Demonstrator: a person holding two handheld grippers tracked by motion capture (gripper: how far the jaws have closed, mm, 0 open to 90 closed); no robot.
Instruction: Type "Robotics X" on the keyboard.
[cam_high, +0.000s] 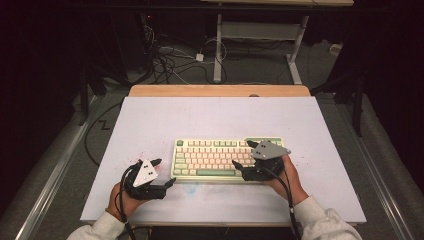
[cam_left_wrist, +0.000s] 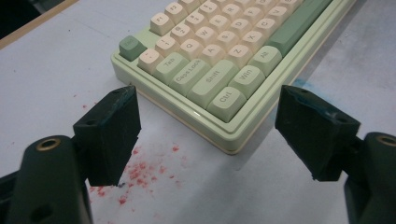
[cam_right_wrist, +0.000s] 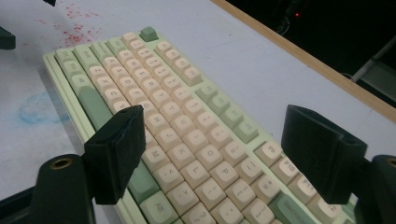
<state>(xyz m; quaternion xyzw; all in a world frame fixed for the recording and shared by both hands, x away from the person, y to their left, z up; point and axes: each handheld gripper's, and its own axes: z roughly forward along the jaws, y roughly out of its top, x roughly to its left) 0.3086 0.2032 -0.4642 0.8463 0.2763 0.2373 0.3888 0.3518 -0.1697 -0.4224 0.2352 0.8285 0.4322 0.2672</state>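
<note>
High view, green-and-cream keyboard (cam_high: 227, 158) centre-front on white table (cam_high: 165, 115), left gripper (cam_high: 166, 172) just beside its left end, right gripper (cam_high: 241, 153) over right keys, left gripper view, jaws apart, empty, keyboard corner ahead, red specks (cam_left_wrist: 140, 170) on table, right gripper view, jaws wide apart above keys, nothing held

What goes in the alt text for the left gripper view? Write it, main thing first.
The left gripper hangs open above the near left corner of a green and cream keyboard, nothing between its black jaws. The keyboard lies on a white table speckled with red marks.
</note>
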